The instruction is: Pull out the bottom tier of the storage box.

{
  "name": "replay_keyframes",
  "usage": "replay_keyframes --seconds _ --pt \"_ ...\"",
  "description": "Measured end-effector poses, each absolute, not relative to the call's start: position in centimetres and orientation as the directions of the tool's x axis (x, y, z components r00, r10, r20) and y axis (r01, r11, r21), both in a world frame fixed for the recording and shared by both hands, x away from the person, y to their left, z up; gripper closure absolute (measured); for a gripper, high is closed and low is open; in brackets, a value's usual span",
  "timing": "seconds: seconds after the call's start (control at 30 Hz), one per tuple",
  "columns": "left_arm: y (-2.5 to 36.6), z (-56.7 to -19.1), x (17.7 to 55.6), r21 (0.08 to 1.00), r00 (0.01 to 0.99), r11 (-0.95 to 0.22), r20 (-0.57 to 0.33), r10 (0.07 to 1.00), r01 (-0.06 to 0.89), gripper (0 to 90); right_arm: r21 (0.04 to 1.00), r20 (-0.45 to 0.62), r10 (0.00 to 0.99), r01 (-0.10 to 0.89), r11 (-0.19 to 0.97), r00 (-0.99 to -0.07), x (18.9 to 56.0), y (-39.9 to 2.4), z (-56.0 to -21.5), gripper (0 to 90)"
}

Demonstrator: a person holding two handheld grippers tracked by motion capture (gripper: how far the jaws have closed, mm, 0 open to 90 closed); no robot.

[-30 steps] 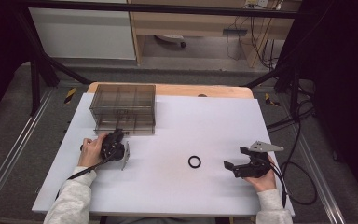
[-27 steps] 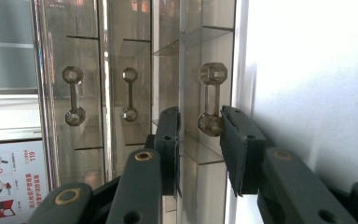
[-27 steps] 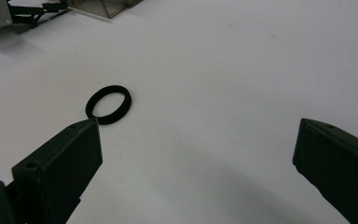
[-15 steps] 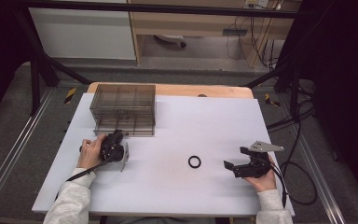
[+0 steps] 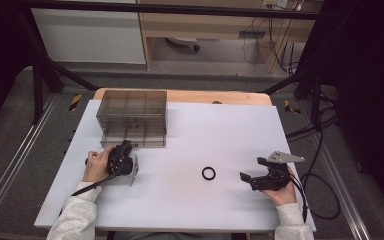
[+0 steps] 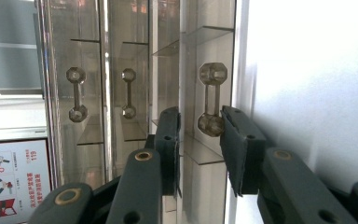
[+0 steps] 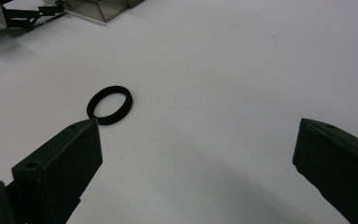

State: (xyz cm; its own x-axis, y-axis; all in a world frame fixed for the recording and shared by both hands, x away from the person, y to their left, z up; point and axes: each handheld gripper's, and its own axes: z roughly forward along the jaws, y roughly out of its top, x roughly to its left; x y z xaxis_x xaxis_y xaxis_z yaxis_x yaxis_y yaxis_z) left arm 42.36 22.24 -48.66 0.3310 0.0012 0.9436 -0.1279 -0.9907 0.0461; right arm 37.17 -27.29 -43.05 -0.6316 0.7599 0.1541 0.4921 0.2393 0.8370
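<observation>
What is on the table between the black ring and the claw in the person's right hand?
Nothing: in the high view, bare white table separates the black ring from the right gripper, whose jaws stand wide apart.

drawer box (image 5: 132, 117) behind, ring (image 5: 208, 173) mid-table (image 5: 220, 125)

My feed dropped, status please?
Left gripper jaws astride drawer handle, grip unconfirmed. Right gripper open, short of black ring. Nothing between.

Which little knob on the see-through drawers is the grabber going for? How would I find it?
Find the clear drawer box at the back left of the white table. Its front has three dumbbell-shaped handles; the left gripper points at them. Pick the handle whose lower knob sits between the black jaws; the other two stand clear.
</observation>
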Motion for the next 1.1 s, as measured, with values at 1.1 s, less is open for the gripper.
replay_keyframes --seconds 1.1 --pt "22.4 -48.5 40.7 0.041 0.335 -0.991 0.942 -0.003 -0.124 68.8 0.835 0.154 0.761 0.495 0.241 -0.63 37.1 -27.3 -43.0 1.9"
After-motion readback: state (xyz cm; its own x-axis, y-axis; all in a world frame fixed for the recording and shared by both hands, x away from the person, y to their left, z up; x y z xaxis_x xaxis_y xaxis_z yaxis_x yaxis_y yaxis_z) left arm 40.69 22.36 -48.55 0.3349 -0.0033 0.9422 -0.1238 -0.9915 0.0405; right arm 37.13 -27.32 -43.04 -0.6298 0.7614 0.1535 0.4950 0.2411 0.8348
